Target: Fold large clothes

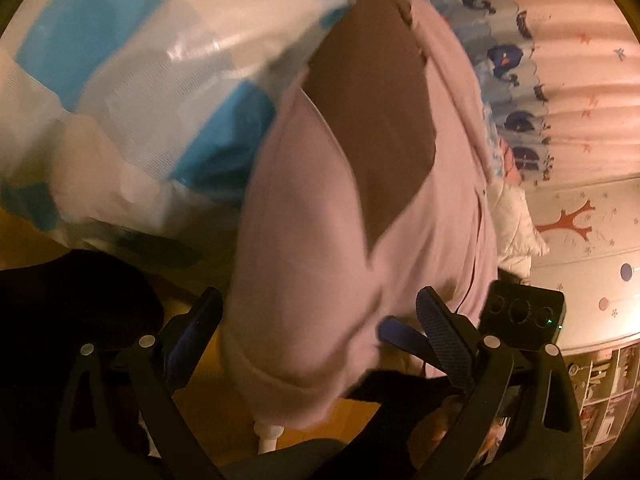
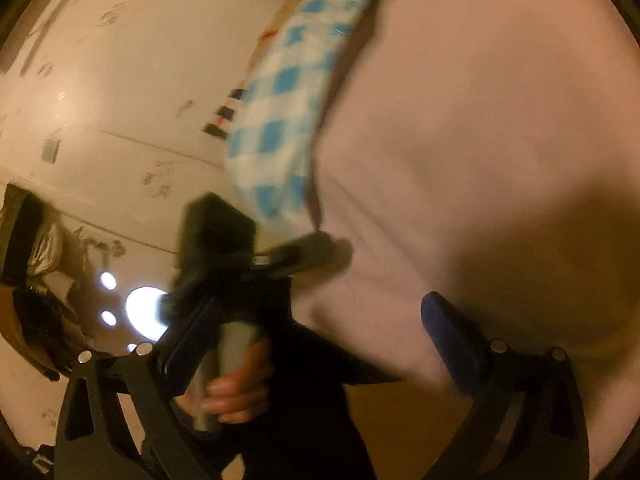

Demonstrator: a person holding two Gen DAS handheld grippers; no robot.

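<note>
While both jaws gape, pink garment [image 1: 320, 272] hangs between left gripper [image 1: 320, 320] fingers, beside right gripper [image 2: 320, 332].

room lit warm and dim. right of the left wrist view: pleated pink curtain [image 1: 580, 92] with star print, a whale-pattern band along its edge — below it pale wallpaper [image 1: 592, 240] bearing a red tree motif. shelving [image 1: 608, 392] low right. wooden floor [image 1: 24, 244]. ceiling lamp [image 2: 146, 314] glaring in the right wrist view.
</note>
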